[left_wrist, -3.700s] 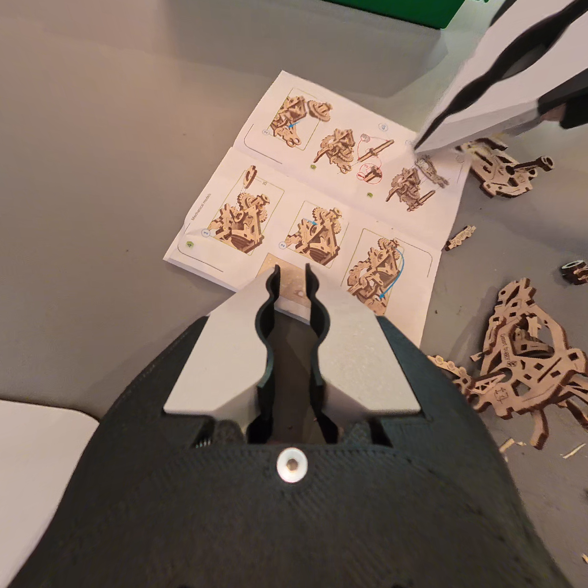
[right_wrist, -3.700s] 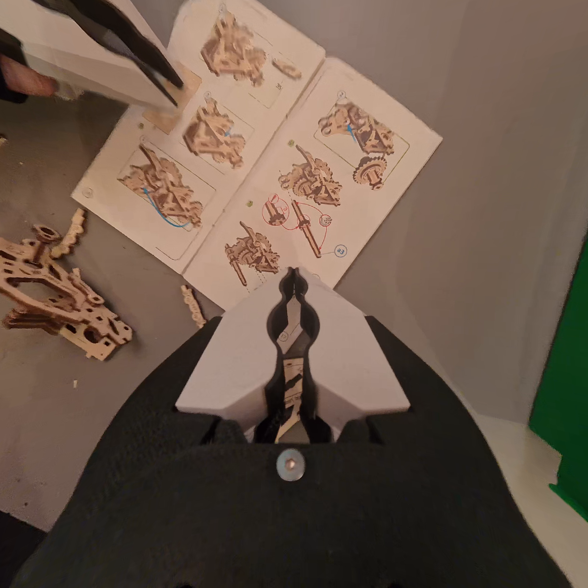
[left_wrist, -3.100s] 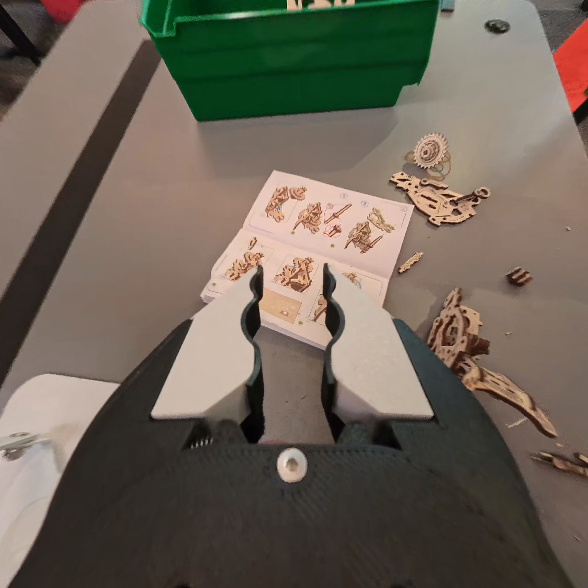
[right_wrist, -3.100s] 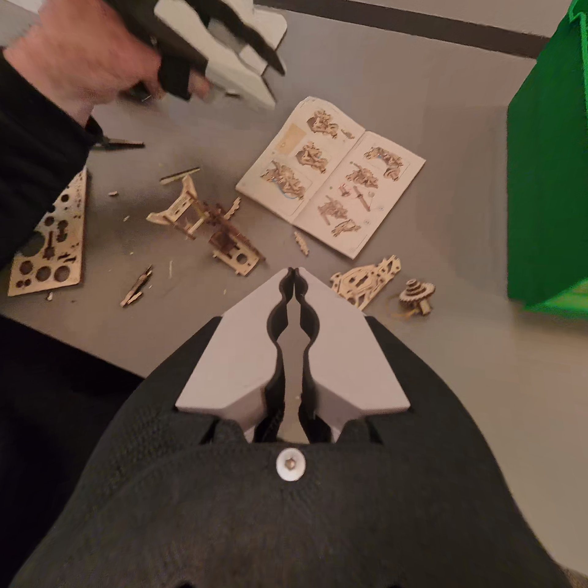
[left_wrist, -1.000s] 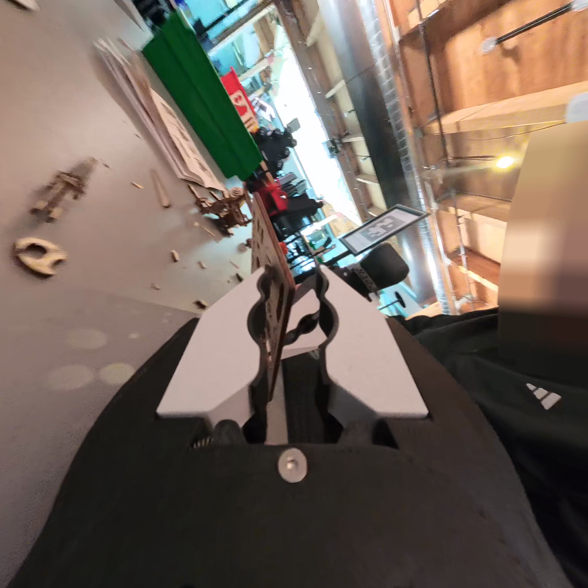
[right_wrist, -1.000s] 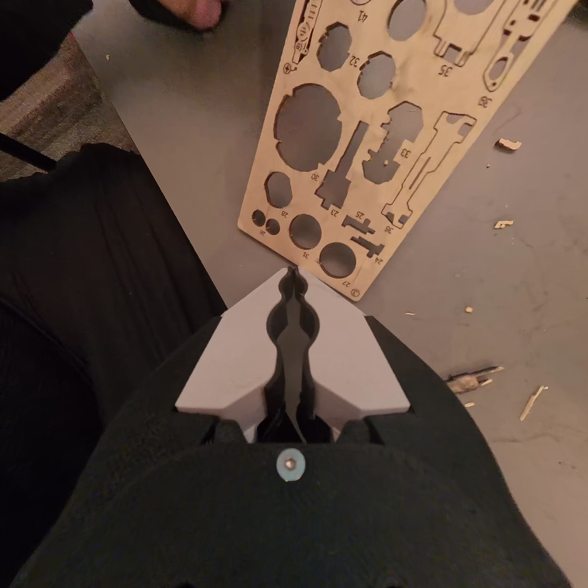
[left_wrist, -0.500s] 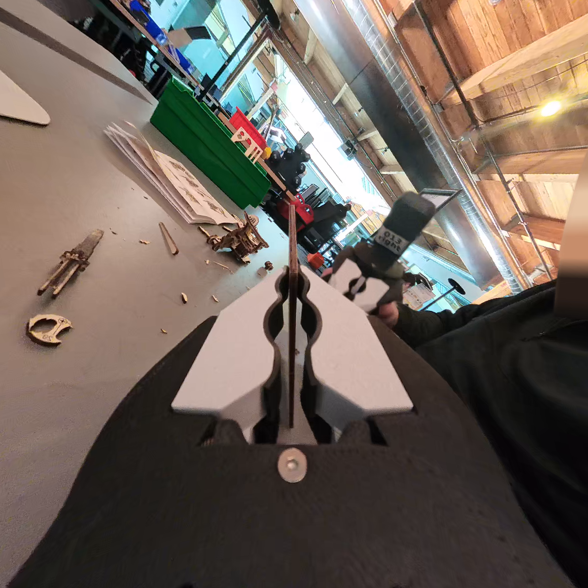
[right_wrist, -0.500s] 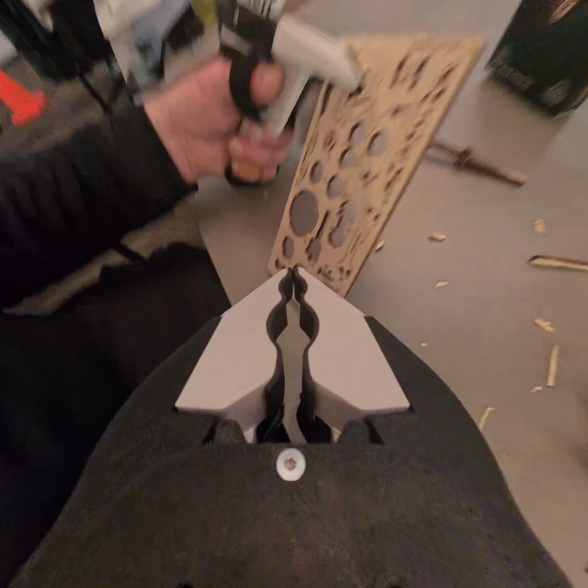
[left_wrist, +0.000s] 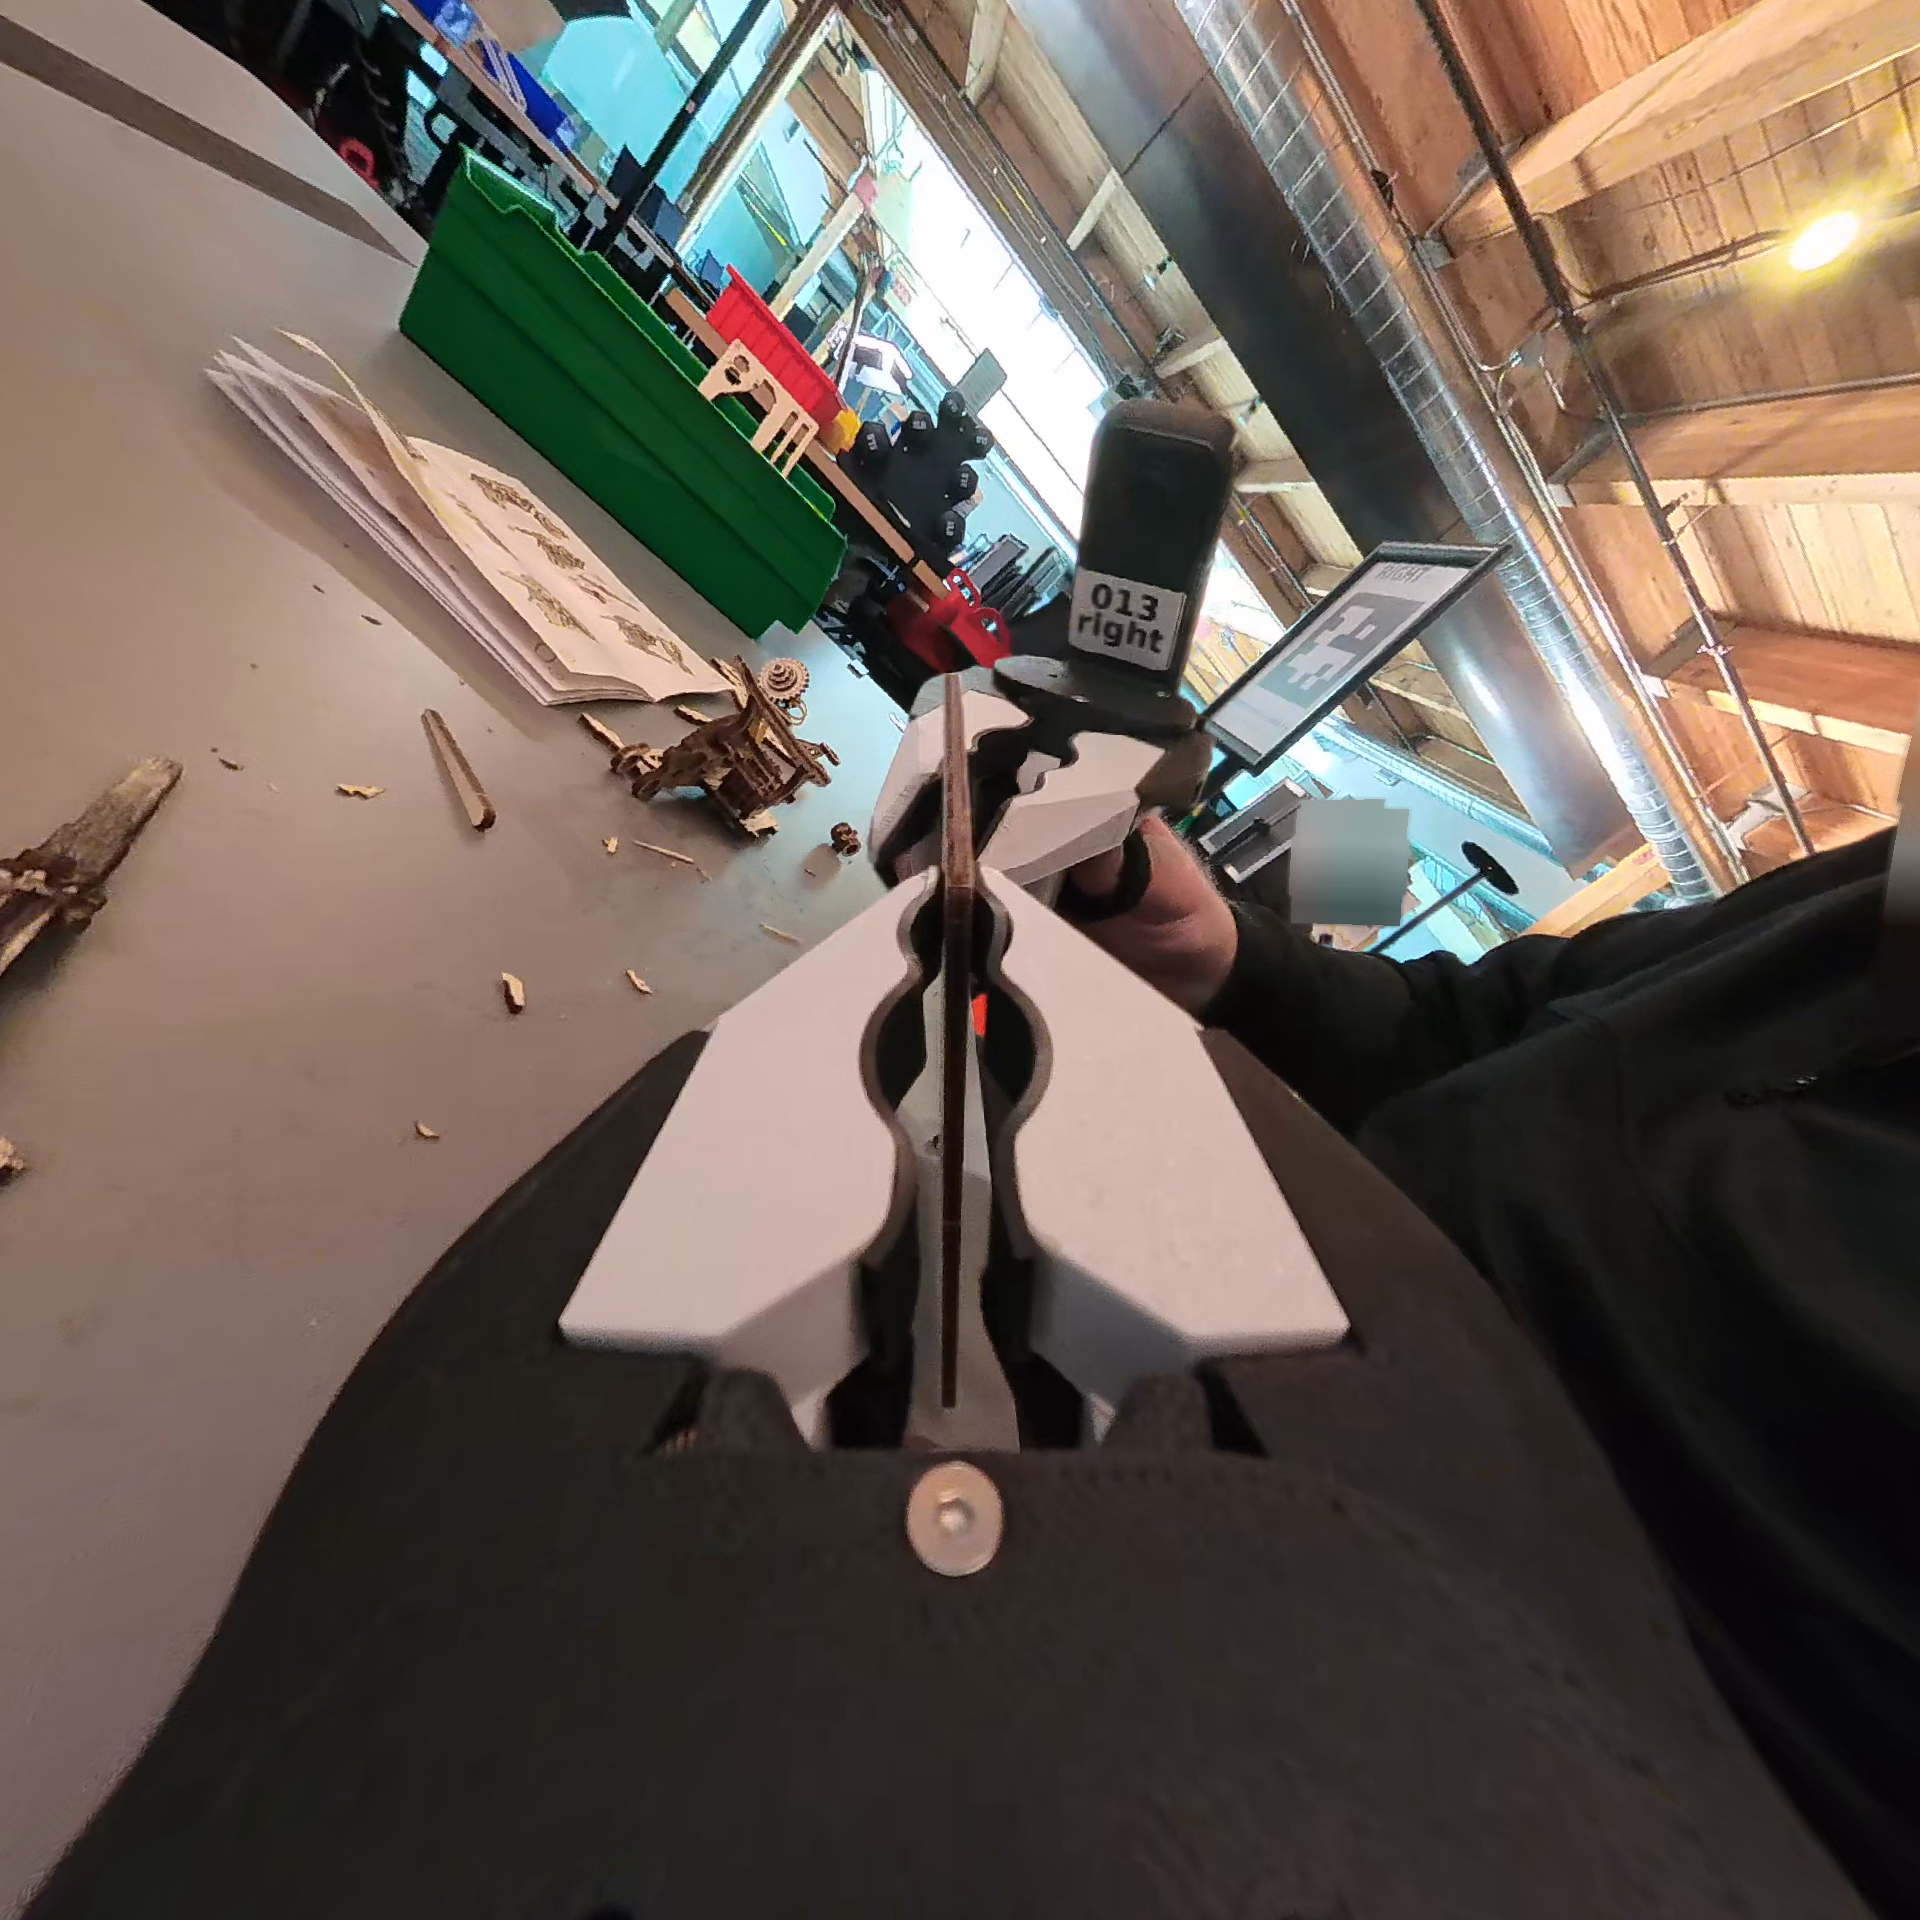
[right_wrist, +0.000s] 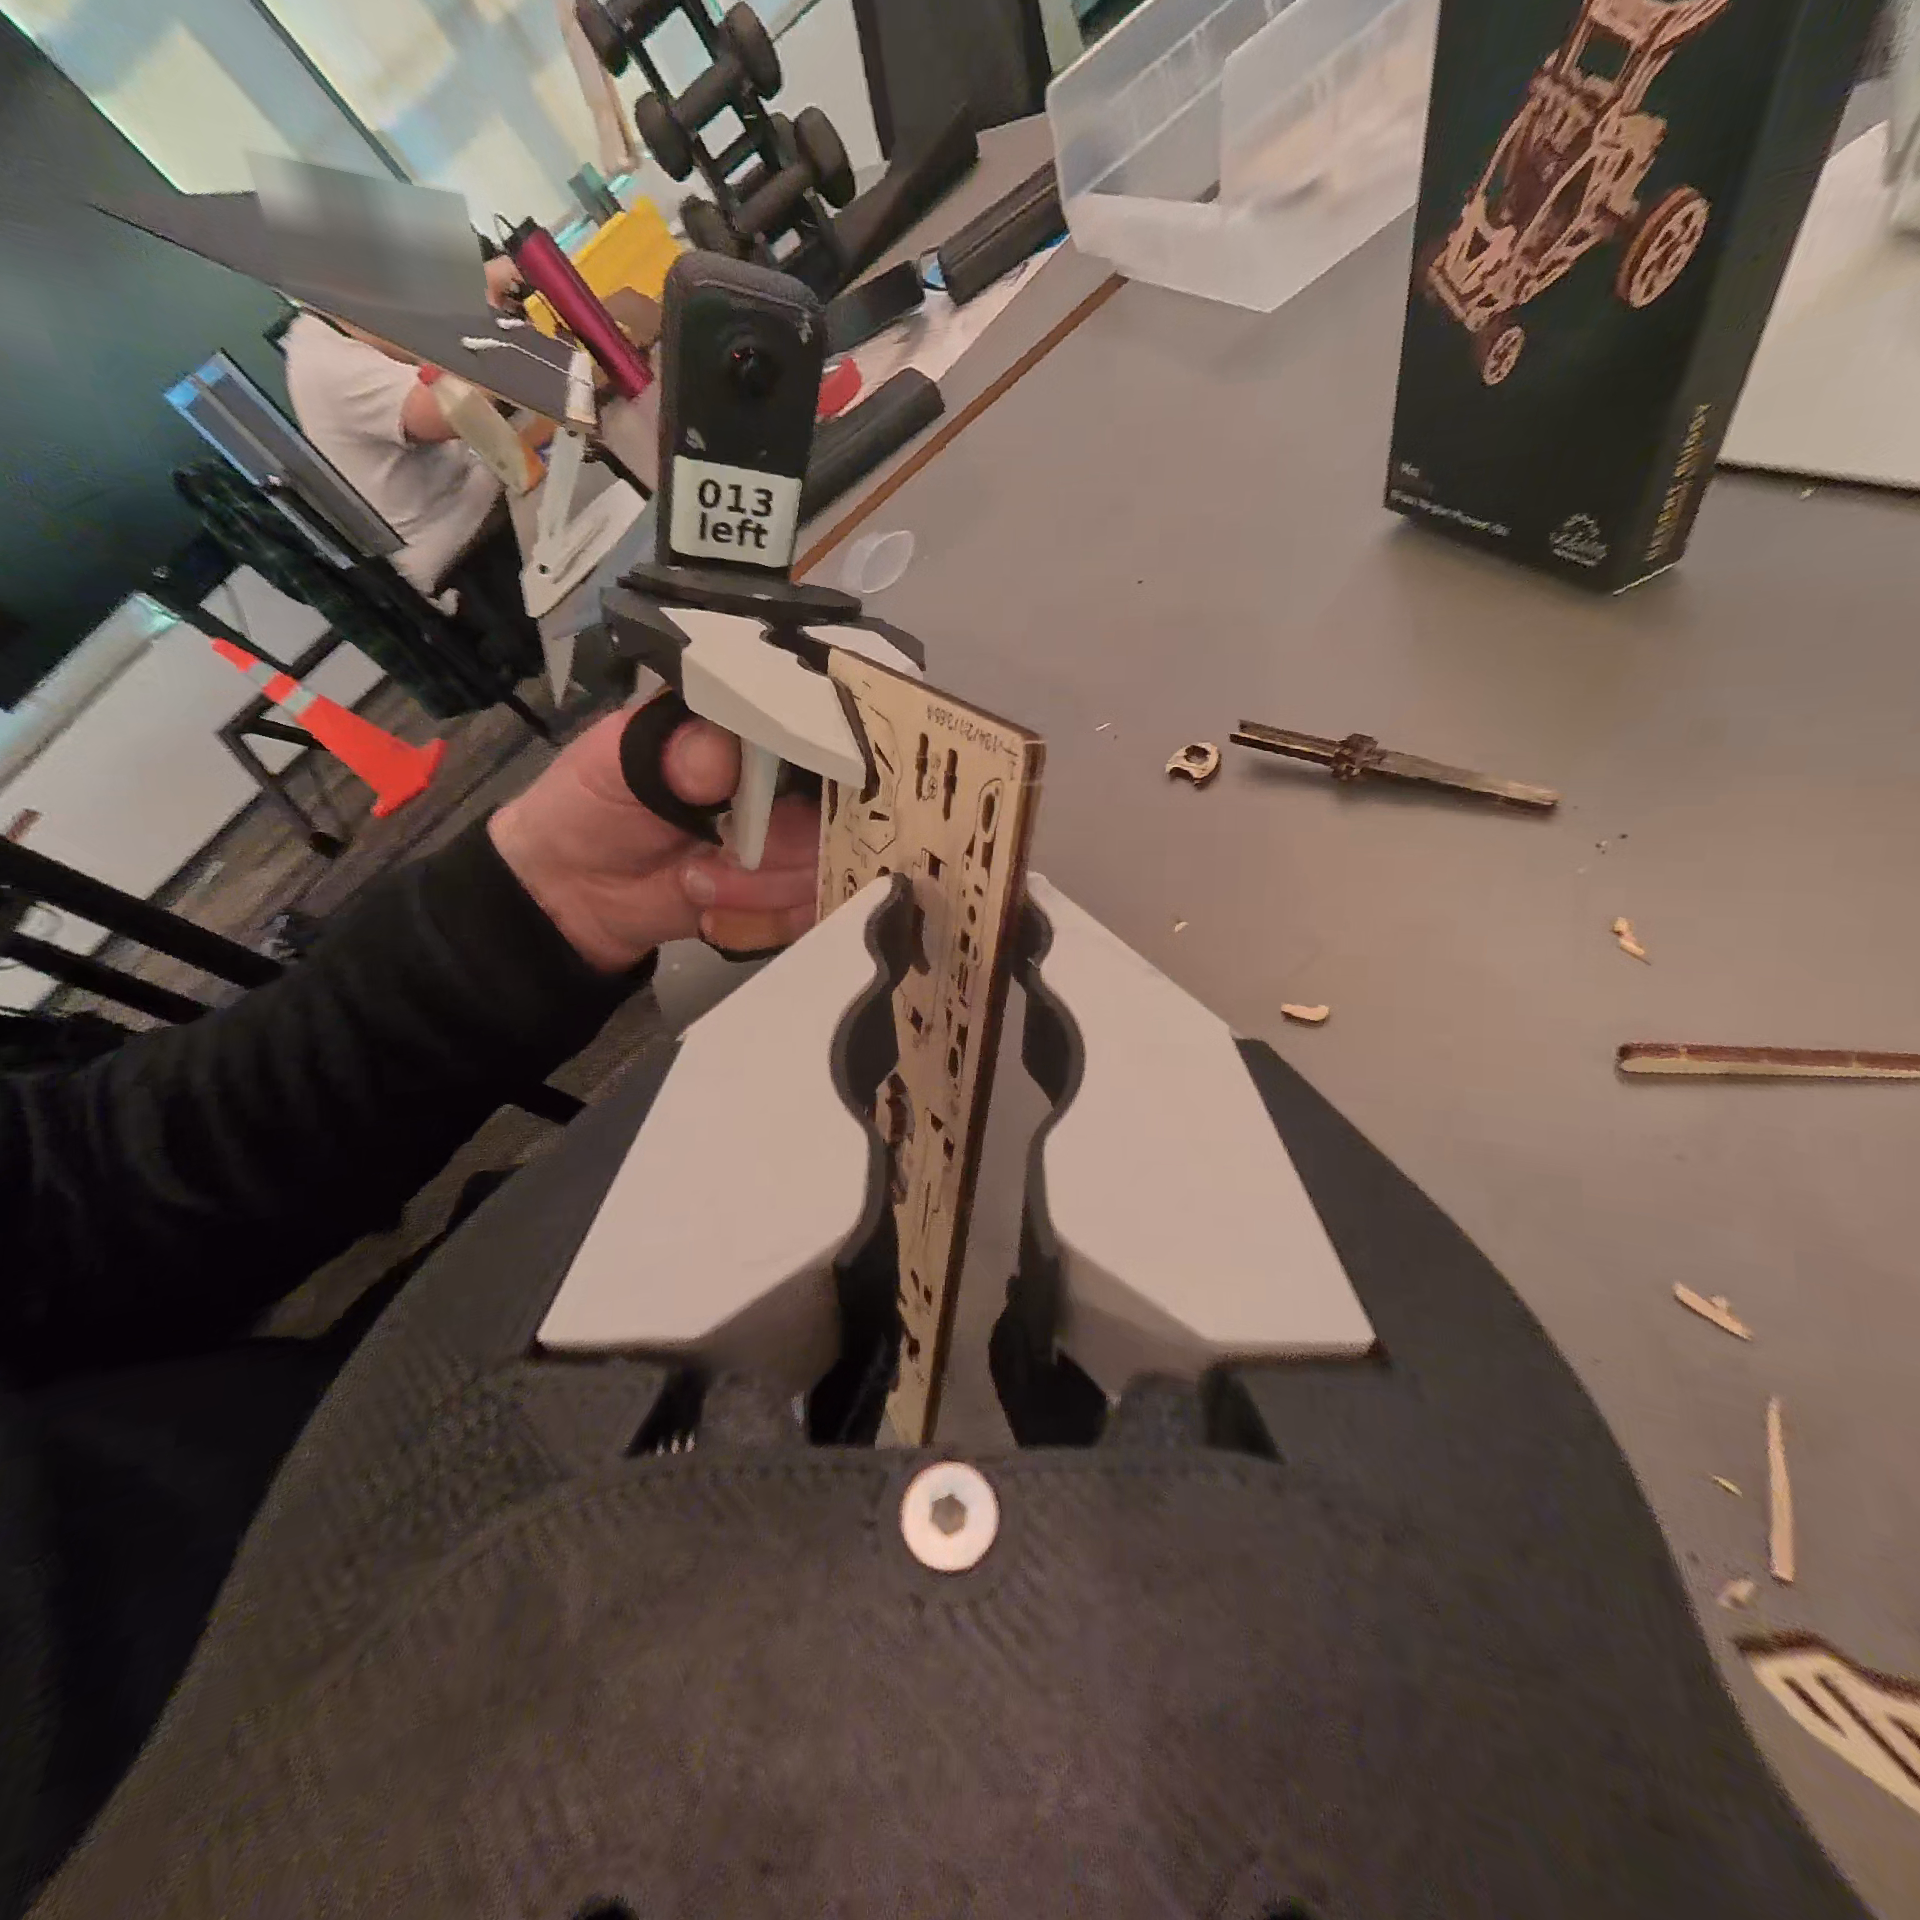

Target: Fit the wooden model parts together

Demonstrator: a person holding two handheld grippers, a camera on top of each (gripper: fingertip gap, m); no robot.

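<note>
My left gripper (left_wrist: 954,883) is shut on a thin wooden parts sheet (left_wrist: 956,790) and holds it upright above the grey table (left_wrist: 260,935), seen edge-on. In the right wrist view the sheet (right_wrist: 935,790) shows its laser-cut outlines, and the left gripper (right_wrist: 857,758) pinches its far top corner. My right gripper (right_wrist: 961,894) is open, its jaws astride the sheet's near edge, with the sheet reaching deep between the fingers. The right gripper also shows in the left wrist view (left_wrist: 971,727) at the sheet's far end.
A partly built wooden model (left_wrist: 727,758), an open instruction booklet (left_wrist: 499,561) and a green bin (left_wrist: 623,416) sit farther along the table. A black kit box (right_wrist: 1600,270), a wooden shaft (right_wrist: 1392,764), a stick (right_wrist: 1766,1060) and scraps lie to the right. Only a small space, under 4 cm, lies between the two pairs of fingers.
The left gripper took the sheet off the table and raised it upright. The right gripper, shut half a second ago, has opened and moved astride the sheet's edge.
</note>
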